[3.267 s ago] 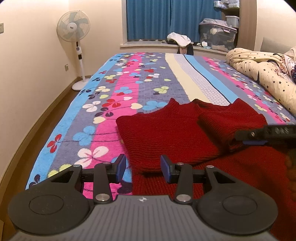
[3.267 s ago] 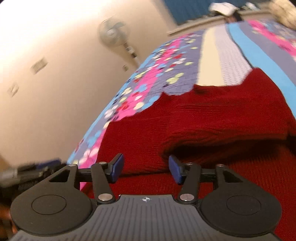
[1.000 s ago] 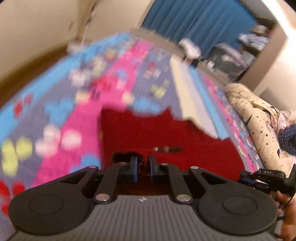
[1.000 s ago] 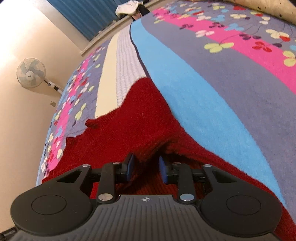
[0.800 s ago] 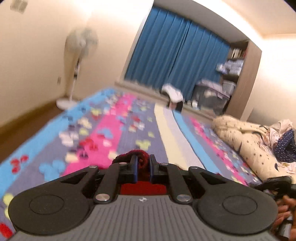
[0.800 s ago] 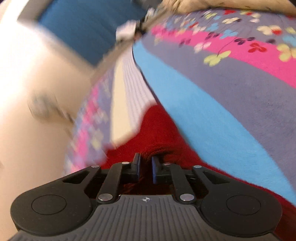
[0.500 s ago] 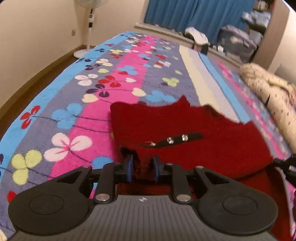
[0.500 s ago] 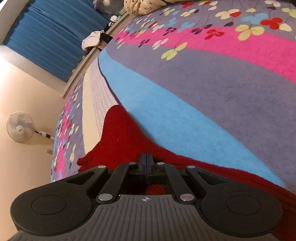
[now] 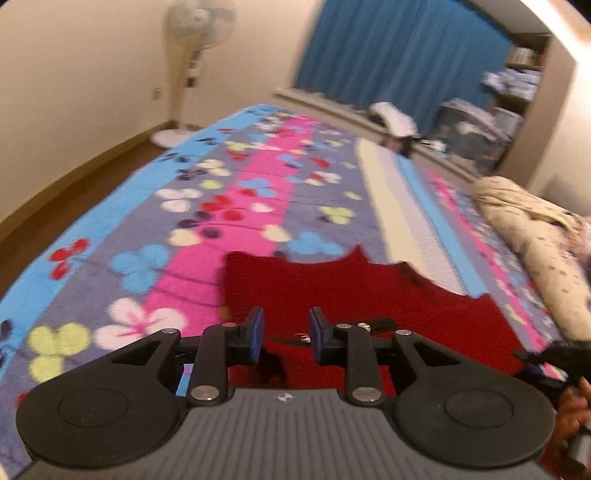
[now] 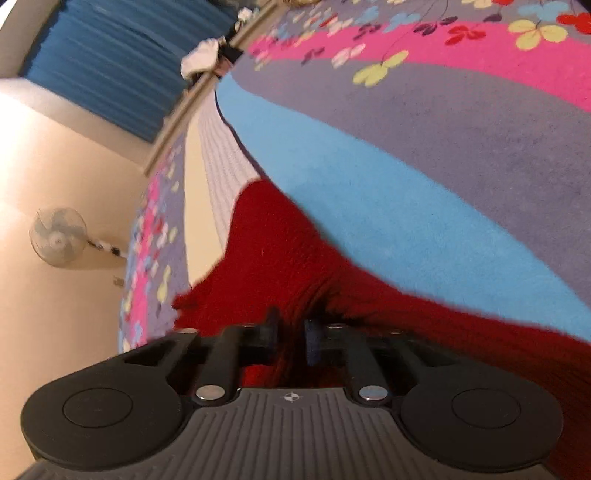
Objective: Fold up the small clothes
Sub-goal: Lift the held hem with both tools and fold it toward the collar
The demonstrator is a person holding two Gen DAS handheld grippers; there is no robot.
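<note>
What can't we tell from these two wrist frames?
- Right gripper, right wrist view: motion blur, and the sweater bunches between the fingers, so a pinch or release can't be told.
- Sweater's near hem: hidden behind the left gripper body, left wrist view.
- Fold layers: blur flattens the red knit in both views.
- Clutter by the curtain: too blurred to identify.

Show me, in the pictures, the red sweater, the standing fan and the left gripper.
red sweater [image 9: 332,291]: left wrist view, flat knitted middle.
standing fan [image 9: 201,18]: left wrist view, round head.
left gripper [image 9: 285,339]: left wrist view, gap between open fingertips.
</note>
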